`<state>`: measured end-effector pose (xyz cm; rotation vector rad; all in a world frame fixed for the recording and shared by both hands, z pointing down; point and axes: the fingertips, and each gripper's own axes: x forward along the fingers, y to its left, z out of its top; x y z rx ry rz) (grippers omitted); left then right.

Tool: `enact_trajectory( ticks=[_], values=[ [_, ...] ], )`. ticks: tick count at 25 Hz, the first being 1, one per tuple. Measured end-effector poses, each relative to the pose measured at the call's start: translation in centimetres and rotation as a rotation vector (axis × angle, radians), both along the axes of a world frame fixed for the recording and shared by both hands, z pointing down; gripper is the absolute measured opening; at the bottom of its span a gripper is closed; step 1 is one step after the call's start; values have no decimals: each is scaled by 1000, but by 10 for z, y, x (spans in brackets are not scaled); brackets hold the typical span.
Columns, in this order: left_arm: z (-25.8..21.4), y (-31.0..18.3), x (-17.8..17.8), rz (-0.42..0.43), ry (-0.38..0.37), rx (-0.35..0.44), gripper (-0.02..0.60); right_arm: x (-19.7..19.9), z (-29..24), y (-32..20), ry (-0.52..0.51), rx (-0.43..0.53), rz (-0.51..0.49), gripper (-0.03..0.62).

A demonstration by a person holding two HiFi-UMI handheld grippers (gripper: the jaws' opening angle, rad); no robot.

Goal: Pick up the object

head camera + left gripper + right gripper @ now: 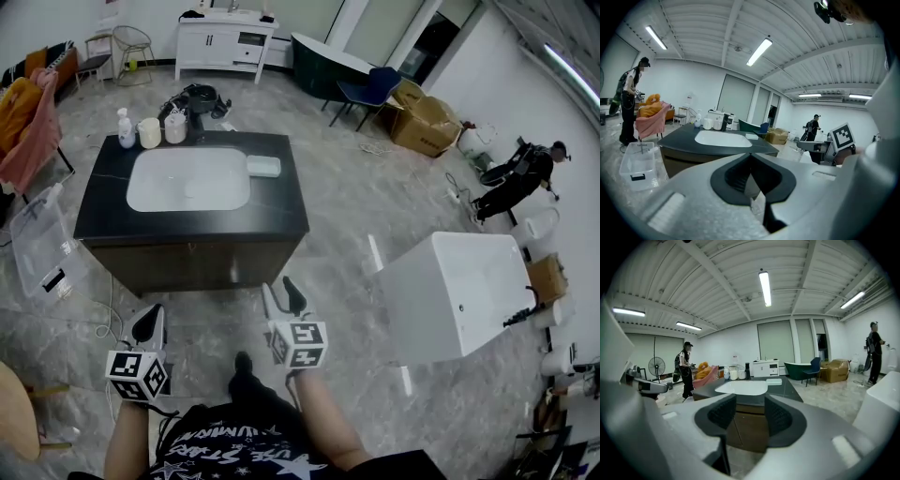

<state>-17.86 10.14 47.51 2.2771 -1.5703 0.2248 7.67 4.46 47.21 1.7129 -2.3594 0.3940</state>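
A black counter [281, 211] with a white sink basin [189, 178] stands ahead of me. On it are a pale green block [263, 166], two cups [150, 132] and a pump bottle [126, 128]. My left gripper [148, 325] hangs low in front of the counter's near left corner, jaws together with nothing in them. To its right, my right gripper [282, 298] is open and empty, below the counter's near right corner. The right gripper view looks between the parted pads [782, 416] at the counter [787, 390] and the green block [774, 381]. Both grippers are well short of the counter top.
A clear plastic bin [37, 244] sits on the floor left of the counter. At the right stands a white tub-like box [459, 291]. A person [520, 178] works at the far right. Cardboard boxes [427, 122] and a white cabinet [228, 42] are at the back.
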Motion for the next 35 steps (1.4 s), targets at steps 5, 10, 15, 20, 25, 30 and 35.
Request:
enact_trajectory(
  ticks=[5, 10, 15, 20, 25, 30, 35],
  values=[
    [-8, -60, 31, -19, -43, 32, 9, 26, 6, -73, -20, -34, -45, 232],
    [-7, -103, 50, -64, -63, 34, 9, 54, 11, -127, -37, -62, -51, 233],
    [0, -128, 60, -95, -68, 3, 9, 71, 24, -159, -34, -108, -44, 233],
    [13, -158, 62, -81, -74, -15, 9, 67, 44, -185, -47, -151, -45, 233],
    [26, -209, 64, -40, -60, -37, 9, 63, 57, -216, -47, -191, -15, 233],
    [29, -280, 68, 31, -63, -33, 9, 66, 62, -266, -39, -214, 34, 233],
    [30, -344, 70, 78, -51, -41, 9, 66, 66, -318, -30, -242, 71, 233]
  ],
)
